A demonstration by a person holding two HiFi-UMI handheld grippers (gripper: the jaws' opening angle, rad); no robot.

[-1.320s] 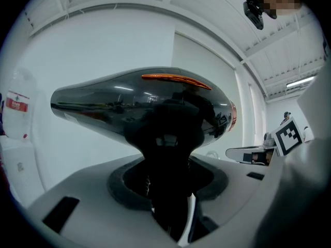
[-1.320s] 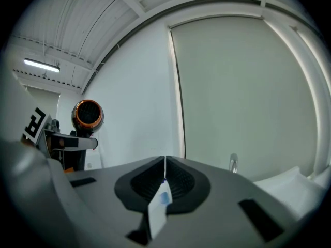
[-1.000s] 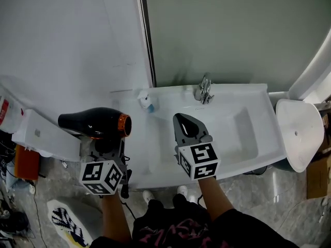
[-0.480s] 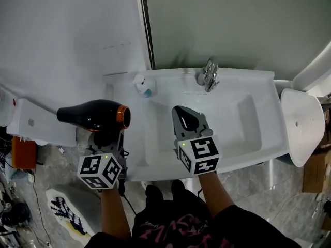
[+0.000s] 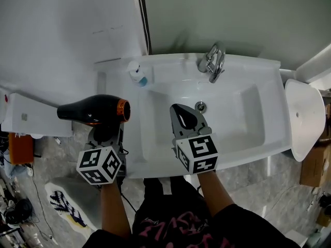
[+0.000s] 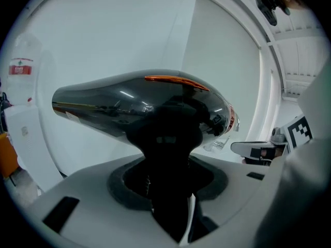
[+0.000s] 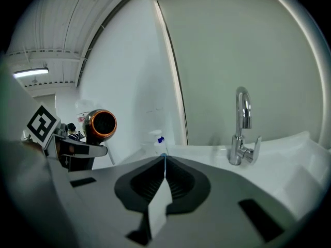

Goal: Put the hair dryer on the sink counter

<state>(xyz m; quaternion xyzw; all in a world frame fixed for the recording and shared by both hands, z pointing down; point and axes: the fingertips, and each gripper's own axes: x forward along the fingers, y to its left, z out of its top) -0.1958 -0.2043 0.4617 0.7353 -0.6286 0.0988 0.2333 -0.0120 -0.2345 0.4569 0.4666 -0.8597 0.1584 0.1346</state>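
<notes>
The black hair dryer [image 5: 93, 111] with an orange nozzle ring lies level, nozzle toward the sink, just left of the white sink counter [image 5: 135, 138]. My left gripper [image 5: 107, 132] is shut on its handle from below. In the left gripper view the dryer's body [image 6: 139, 107] fills the middle, its handle running down between the jaws of that gripper [image 6: 168, 190]. My right gripper [image 5: 182, 110] hovers over the basin, shut with nothing in it. In the right gripper view that gripper [image 7: 164, 161] has its jaws meeting in a line, and the orange nozzle [image 7: 101, 124] shows at left.
A chrome faucet [image 5: 213, 61] stands at the sink's back edge, with the drain [image 5: 200, 106] below it. A small pump bottle [image 5: 137, 72] sits at the back left corner. A white box [image 5: 31, 120] is at far left, a white round fixture [image 5: 304, 119] at right.
The view and both grippers have moved forward over the sink; the drain now shows beside the right gripper. The left gripper still holds the dryer level at the sink's left edge.
</notes>
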